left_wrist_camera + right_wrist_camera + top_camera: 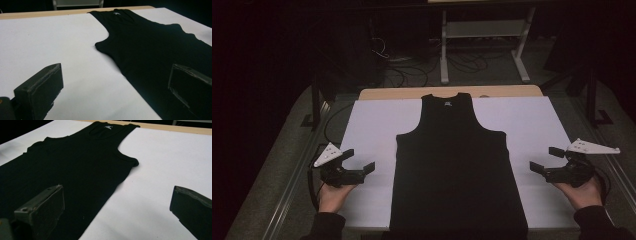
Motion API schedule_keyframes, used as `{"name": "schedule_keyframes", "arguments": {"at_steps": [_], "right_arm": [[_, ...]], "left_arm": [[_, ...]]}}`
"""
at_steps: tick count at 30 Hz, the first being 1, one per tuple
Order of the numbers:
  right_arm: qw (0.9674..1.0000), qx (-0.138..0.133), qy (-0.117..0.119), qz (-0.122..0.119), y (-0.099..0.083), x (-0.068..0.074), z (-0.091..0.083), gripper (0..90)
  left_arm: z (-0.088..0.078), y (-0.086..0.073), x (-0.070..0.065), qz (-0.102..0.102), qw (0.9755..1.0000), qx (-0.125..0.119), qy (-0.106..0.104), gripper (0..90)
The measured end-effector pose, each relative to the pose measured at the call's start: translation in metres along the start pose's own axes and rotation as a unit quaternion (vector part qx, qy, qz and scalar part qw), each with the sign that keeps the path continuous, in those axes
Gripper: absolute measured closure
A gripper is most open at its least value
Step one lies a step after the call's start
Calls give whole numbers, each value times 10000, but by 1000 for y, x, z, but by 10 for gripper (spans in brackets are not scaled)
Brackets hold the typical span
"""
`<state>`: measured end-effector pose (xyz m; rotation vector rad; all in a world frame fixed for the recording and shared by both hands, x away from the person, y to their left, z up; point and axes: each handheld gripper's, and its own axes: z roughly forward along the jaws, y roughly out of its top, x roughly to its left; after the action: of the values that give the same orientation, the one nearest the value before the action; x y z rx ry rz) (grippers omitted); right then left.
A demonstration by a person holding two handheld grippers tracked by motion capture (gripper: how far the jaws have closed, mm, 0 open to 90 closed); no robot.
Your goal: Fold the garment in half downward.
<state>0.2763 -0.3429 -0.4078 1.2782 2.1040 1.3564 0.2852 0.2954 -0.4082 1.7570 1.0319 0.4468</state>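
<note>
Black vest point(457, 165) lies flat down the middle of the white desk point(372, 130), with an open tool waiting on each side.

The vest's neck points to the far edge, and its hem hangs just past the near edge. Your left tool point(359, 162) sits near the left edge, jaws spread wide and empty, just clear of the cloth. Your right tool point(544, 160) mirrors it near the right edge, also wide open and holding nothing. To start a fold well, I judge you should bring each tool in low to the vest's side edge, slide one jaw under the fabric, and pinch a single layer. Grip at matching heights on both sides so the cloth lifts evenly and does not bunch.
</note>
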Motion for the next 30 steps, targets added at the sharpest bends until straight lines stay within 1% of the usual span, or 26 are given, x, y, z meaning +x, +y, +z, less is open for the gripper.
{"name": "schedule_keyframes", "arguments": {"at_steps": [4, 9, 15, 19, 22, 26, 29, 30], "right_arm": [[10000, 13, 13, -11, 0, 0, 0, 0], [10000, 10, 28, -7, 0, 1, 0, 0], [10000, 15, 49, -39, 1, 2, 0, 0], [10000, -11, 63, -62, 1, 2, 1, 0], [9999, -6, 77, -77, 2, 3, 1, 0], [9999, 13, 74, -117, 4, 3, 2, 0], [9999, 11, 86, -135, 6, 4, 1, 0], [9998, 7, 69, -161, 6, 4, 1, 0]], "left_arm": [[0, 0, 0, -6, 10000, -2, -8, 0], [1, 0, -1, 4, 10000, 62, -58, 0], [0, 1, -1, 12, 10000, 24, -42, 0], [-1, 2, -3, 106, 9999, -18, 6, 0], [-1, 3, -3, 96, 9999, -96, -22, 0], [0, 3, -4, 142, 9999, -53, -28, 0], [2, 4, -7, 132, 9999, -20, -90, 0], [3, 5, -8, 175, 9998, -8, -84, 0]]}}
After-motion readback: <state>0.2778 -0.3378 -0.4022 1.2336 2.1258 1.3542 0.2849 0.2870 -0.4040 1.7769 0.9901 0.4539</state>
